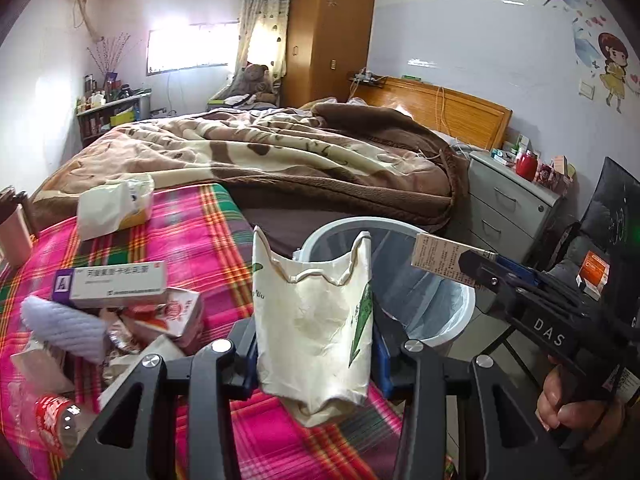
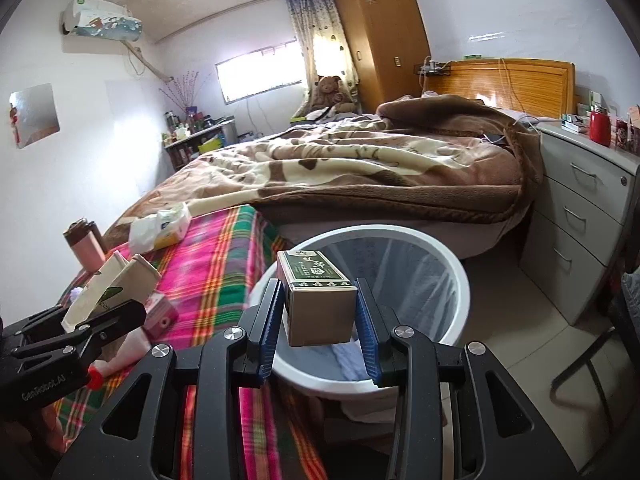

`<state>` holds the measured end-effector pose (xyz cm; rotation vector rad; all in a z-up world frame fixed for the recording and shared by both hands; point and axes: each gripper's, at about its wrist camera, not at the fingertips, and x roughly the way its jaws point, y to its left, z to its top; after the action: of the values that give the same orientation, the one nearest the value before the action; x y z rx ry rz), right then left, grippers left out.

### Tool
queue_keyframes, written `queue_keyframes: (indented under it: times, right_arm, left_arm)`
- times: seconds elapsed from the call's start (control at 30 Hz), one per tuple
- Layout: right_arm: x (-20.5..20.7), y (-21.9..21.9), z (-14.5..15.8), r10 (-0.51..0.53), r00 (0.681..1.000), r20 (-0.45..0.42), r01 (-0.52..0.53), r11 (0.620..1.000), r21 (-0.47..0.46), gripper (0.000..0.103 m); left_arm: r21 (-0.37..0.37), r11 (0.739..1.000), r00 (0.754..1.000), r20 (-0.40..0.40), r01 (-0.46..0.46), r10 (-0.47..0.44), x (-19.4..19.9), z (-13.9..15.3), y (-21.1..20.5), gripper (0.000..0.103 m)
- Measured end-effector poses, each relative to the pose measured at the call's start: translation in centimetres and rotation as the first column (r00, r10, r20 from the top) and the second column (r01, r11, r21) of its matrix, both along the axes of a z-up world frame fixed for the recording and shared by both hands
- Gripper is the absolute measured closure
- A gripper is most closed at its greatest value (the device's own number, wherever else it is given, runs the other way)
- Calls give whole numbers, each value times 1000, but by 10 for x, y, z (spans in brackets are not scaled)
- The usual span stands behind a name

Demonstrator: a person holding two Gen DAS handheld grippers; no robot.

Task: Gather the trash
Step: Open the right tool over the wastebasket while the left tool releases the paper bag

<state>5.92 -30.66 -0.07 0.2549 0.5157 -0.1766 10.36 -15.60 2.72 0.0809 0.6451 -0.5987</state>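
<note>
My left gripper [image 1: 314, 340] is shut on a crumpled white paper cup [image 1: 316, 320] with green print, held upright over the edge of the plaid cloth. Behind the cup stands a white bin [image 1: 452, 320] with a clear liner. My right gripper [image 2: 318, 300] is shut on a small brown box [image 2: 320, 308] with a green label, which hangs over the bin [image 2: 400, 234]. In the left wrist view, the right gripper [image 1: 466, 262] comes in from the right with the box [image 1: 438, 256], a hand below it. In the right wrist view, the left gripper [image 2: 134, 314] and cup [image 2: 112, 288] show at the left.
Loose trash lies on the pink plaid cloth [image 1: 200, 232]: a medicine box [image 1: 116, 284], a red carton [image 1: 176, 312], a tissue pack [image 1: 114, 208]. A pink bottle [image 2: 86, 248] stands at the left. A bed with a brown blanket [image 2: 360, 168] is beyond the bin, grey drawers [image 2: 580, 220] to the right.
</note>
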Motion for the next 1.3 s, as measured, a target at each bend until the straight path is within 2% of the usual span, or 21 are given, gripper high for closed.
queue_keyframes:
  times: [0.5, 0.6, 0.7, 0.77, 0.9, 0.97, 1.0, 1.03, 1.1, 1.3]
  right_arm:
    - [16, -33, -17, -66, 994, -92, 63, 998, -27, 66]
    - [19, -36, -19, -70, 991, -110, 66, 997, -39, 66]
    - [19, -39, -20, -82, 989, -122, 76, 996, -49, 66]
    - [19, -42, -21, -87, 988, -129, 82, 996, -48, 66]
    - [20, -43, -22, -96, 985, -141, 88, 994, -60, 65]
    - [18, -43, -21, -93, 986, -135, 86, 995, -57, 64]
    - [17, -42, -20, -89, 988, -130, 83, 995, -53, 60]
    - [16, -42, -19, -88, 988, -126, 82, 995, -50, 51]
    - [16, -41, -18, -88, 989, -120, 83, 995, -49, 45]
    - [15, -36, -15, -85, 990, -111, 81, 996, -40, 45]
  left_arm:
    - [46, 998, 998, -45, 40, -38, 17, -14, -53, 55]
    - [54, 998, 998, -49, 43, -41, 19, -16, -59, 50]
    - [58, 997, 998, -56, 46, -42, 21, -19, -64, 39]
    - [58, 997, 998, -49, 47, -45, 21, -19, -65, 38]
    - [53, 997, 997, -54, 56, -53, 20, -18, -66, 29]
    - [54, 997, 998, -46, 52, -50, 18, -16, -64, 28]
    - [49, 998, 998, -45, 49, -47, 17, -15, -63, 27]
    - [43, 998, 998, -45, 49, -47, 17, -14, -61, 27]
    - [37, 998, 998, -44, 44, -43, 17, -12, -58, 25]
    - [27, 999, 999, -34, 28, -27, 13, -7, -46, 24]
